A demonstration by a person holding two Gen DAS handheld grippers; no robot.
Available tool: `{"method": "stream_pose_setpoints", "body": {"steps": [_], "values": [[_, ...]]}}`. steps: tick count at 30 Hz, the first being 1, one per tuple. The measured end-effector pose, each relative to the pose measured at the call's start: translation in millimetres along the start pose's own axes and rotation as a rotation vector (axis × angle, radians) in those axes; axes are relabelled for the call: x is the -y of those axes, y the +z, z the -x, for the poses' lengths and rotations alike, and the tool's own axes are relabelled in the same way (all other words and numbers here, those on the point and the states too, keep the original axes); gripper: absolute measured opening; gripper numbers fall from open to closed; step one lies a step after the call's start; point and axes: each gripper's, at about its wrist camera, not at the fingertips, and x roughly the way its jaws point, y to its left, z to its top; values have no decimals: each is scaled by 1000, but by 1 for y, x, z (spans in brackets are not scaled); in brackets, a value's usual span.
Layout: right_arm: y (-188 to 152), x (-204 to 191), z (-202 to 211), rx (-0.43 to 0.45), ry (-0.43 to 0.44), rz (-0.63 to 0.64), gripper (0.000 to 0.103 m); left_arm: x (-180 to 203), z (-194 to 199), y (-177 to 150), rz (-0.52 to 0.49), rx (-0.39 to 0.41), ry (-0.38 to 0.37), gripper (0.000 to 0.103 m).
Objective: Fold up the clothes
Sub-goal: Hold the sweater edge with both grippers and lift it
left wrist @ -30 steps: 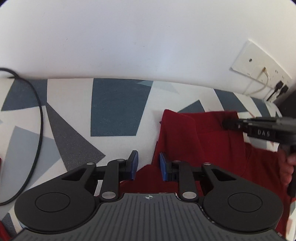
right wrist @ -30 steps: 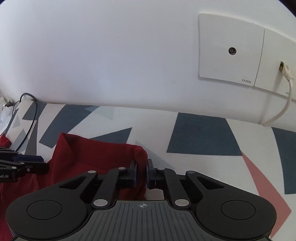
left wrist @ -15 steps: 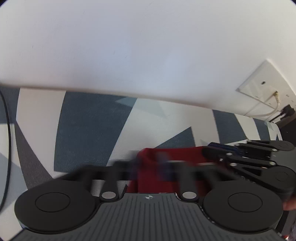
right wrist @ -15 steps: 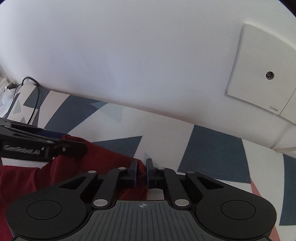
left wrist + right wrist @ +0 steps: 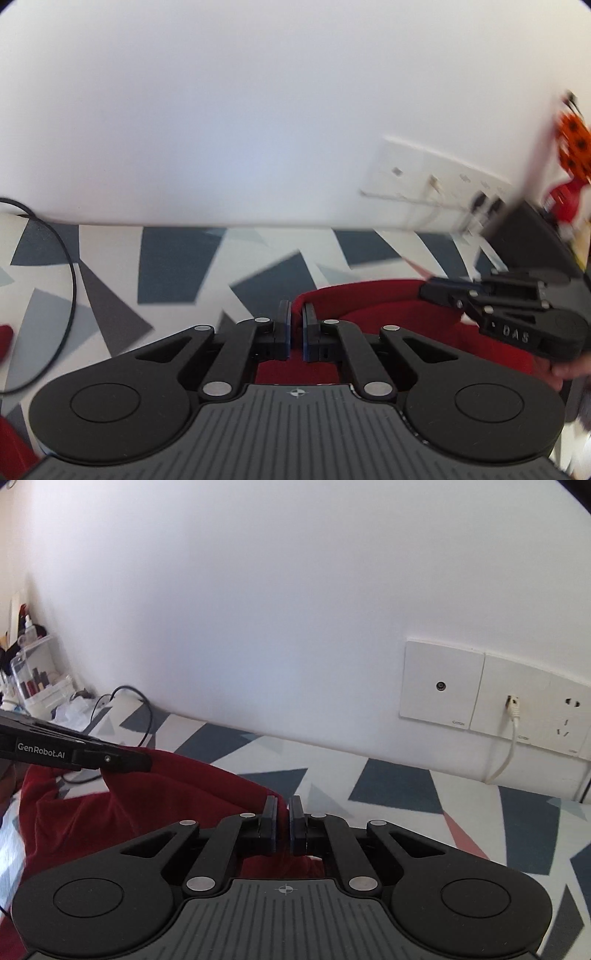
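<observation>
Red garment (image 5: 155, 805): lifted edge stretched between both grippers, rest trailing to 7 o'clock over patterned worktop (image 5: 399, 786).
Left gripper (image 5: 294, 325): jaws narrow, pinching garment's edge.
Right gripper (image 5: 282, 821): jaws narrow, clamped on garment's edge.
Wall sockets (image 5: 491, 698): 2 o'clock, white cable (image 5: 508, 746) plugged in.

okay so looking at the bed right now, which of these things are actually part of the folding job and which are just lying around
Part of the job:
- red garment, its top edge pinched at two points
- left gripper, jaws shut on the cloth
- right gripper, jaws shut on the cloth

Just lying about:
- black cable on the patterned bedsheet
- white wall sockets with a plugged white cord
- clear organiser in the corner
</observation>
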Motion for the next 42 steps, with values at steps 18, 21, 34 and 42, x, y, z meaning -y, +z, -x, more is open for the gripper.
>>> {"method": "stream_pose_setpoints", "body": {"steps": [18,21,34,42], "values": [[-97,-34,64,-240,49,10,40,-32,25,-73,219,-317,-84,77],[-83,-1,62,-196,92,-184,46,-59,17,-67,367,-301,-56,77],[-76,57,-16,-270,194,-554,14,-84,-22,-65,635,-290,-111,5],[-57,59,-18,-87,122,-512,8,-93,-28,-23,600,-144,-76,4]]}}
